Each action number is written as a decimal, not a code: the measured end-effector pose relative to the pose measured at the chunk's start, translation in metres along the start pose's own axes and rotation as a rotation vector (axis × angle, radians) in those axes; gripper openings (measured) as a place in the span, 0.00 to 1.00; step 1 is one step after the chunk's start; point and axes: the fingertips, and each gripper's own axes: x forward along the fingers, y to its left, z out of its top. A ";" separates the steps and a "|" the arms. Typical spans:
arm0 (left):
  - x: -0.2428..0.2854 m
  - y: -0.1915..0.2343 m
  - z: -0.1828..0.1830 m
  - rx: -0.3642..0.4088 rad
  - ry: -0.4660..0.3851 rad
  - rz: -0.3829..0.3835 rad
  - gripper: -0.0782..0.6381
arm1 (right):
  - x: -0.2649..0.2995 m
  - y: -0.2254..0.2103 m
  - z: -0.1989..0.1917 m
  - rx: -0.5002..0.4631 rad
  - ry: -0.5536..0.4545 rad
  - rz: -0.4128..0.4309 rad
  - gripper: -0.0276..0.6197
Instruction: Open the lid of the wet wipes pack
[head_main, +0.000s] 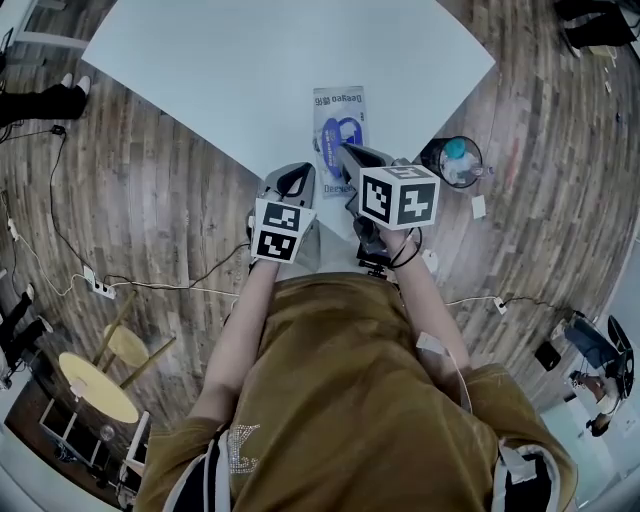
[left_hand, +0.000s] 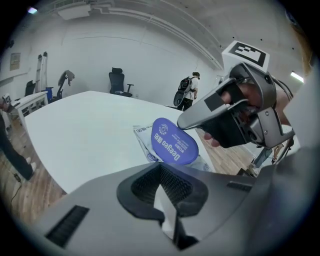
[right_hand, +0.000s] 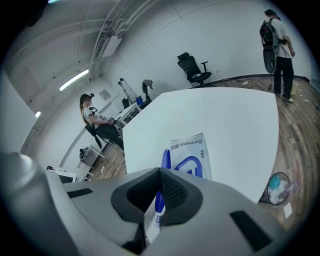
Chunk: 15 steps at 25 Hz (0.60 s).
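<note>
Nearest you, low of centre in the head view, your left gripper (head_main: 297, 175) sits at the near edge of the bench. Its jaws are drawn together to a thin slit. A white sliver shows in that slit, and I cannot tell whether it is bench or a corner of the pack.

Just right of it in the frame, your right gripper (head_main: 346, 152) is clamped on the blue lid (left_hand: 175, 142). Its own view shows the lid edge-on, running down between the pads. The left gripper view shows its tip on the lid's upper right rim. The lid stands raised and tilted above the wet wipes pack (head_main: 338, 112), which lies flat near the corner of the white bench (head_main: 230, 70), at the centre of the head view.

By its look, the lid is a thin, stiff plastic flap on a soft, light film pack. The pack would likely lift or slide with the lid unless you hold it down. The free rim where you have the lid is the place to grip. To pin the pack, press on the film beside the opening, which looks glossy and probably slippery.

"Deeyeo" is printed in white on the lid and in blue across the pack's far end. The characters beside it are too small to read.

Beyond the bench corner, centre right in the head view, a waste bin (head_main: 455, 162) stands on the wooden floor (head_main: 150, 200).
</note>
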 end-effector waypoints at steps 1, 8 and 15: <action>-0.002 0.001 0.000 -0.005 -0.003 0.004 0.11 | 0.001 0.003 0.000 -0.005 0.000 0.006 0.06; -0.008 0.010 0.001 -0.028 -0.034 0.036 0.11 | 0.008 0.013 -0.004 -0.018 0.003 0.036 0.06; -0.012 0.017 0.008 -0.047 -0.060 0.063 0.11 | 0.014 0.020 -0.001 -0.022 -0.003 0.060 0.06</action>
